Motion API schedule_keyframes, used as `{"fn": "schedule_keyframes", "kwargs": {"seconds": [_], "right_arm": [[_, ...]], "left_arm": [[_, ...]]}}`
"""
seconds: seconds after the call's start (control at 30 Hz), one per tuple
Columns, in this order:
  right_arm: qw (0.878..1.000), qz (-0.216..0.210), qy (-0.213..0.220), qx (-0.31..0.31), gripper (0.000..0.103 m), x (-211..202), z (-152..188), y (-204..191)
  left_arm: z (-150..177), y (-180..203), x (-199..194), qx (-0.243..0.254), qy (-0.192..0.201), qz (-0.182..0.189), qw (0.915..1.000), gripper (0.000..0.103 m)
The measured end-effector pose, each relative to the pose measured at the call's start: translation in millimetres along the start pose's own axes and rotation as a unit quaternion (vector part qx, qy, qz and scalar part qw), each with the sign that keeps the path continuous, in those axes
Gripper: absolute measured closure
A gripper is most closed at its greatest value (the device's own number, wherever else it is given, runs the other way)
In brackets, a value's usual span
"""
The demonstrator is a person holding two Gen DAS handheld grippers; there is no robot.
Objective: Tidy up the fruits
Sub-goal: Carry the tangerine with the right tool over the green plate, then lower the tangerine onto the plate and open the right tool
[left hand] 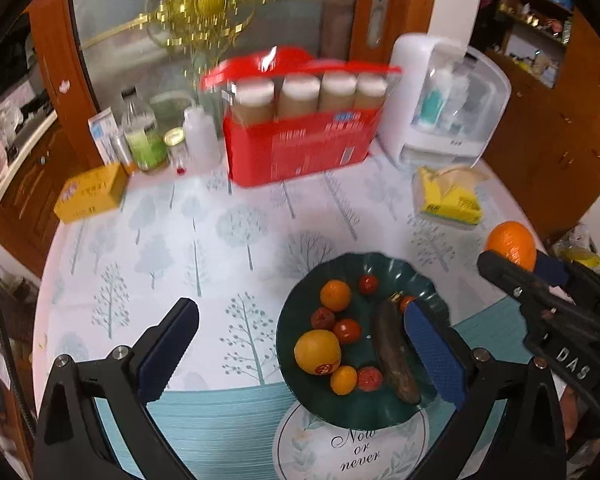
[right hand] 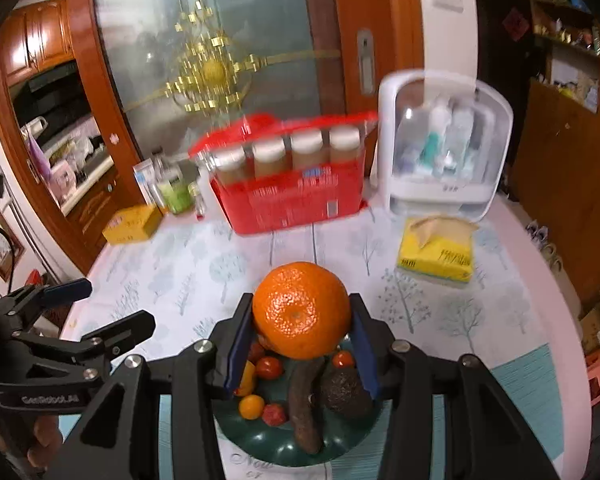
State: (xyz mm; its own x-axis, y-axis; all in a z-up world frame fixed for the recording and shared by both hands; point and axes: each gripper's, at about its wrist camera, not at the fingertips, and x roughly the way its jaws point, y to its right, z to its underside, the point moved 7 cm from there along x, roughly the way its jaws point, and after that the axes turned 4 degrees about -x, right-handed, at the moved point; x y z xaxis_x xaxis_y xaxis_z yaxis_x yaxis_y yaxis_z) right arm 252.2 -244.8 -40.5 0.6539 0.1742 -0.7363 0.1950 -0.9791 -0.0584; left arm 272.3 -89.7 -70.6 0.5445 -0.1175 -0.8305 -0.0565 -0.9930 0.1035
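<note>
Readable writing: "DAS" in white on the black body of the right gripper, "GenRobot.AI" on the body of the left gripper, and "Now or never" in script on a round emblem printed on the tablecloth, just below the left jaws. Left gripper: jaws spread wide, nothing between them but cloth and the near edge of a dark green plate. Right gripper: blue pads closed on a large orange, held in the air above the plate. On the plate, under and ahead of the jaws: a sticker-marked orange, two small tangerines, several small red fruits, a brown overripe banana and a dark avocado (the sticker's print is too small to read). Beyond the jaws on the round table: a red box of white-capped bottles with blurred print, a yellow carton, a yellow tissue pack, a white cosmetics case, assorted small bottles. Cloth: white with pale blue trees, teal striped border. Room: wooden frames, a frosted glass door with gold ornament, cluttered shelves at the far right.
</note>
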Motion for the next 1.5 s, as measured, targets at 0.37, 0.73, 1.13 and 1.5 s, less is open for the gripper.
{"fn": "schedule_keyframes", "kwargs": {"seconds": [0.37,0.73,1.13,1.5], "right_arm": [[0.995,-0.046,-0.090,-0.006,0.057,107,45,5],[0.985,-0.101,-0.143,0.004,0.056,164,68,-6],[0.987,-0.095,-0.132,0.015,0.055,144,79,-13],[0.991,-0.089,-0.097,0.026,0.055,76,76,-14]], "left_arm": [[38,-13,93,-0.049,-0.081,-0.046,0.9945,0.001],[55,-32,124,-0.051,-0.109,-0.081,0.9894,0.001],[63,-49,112,-0.085,-0.107,-0.083,0.9872,0.001],[68,-26,48,-0.065,-0.075,-0.059,0.9933,0.001]]}}
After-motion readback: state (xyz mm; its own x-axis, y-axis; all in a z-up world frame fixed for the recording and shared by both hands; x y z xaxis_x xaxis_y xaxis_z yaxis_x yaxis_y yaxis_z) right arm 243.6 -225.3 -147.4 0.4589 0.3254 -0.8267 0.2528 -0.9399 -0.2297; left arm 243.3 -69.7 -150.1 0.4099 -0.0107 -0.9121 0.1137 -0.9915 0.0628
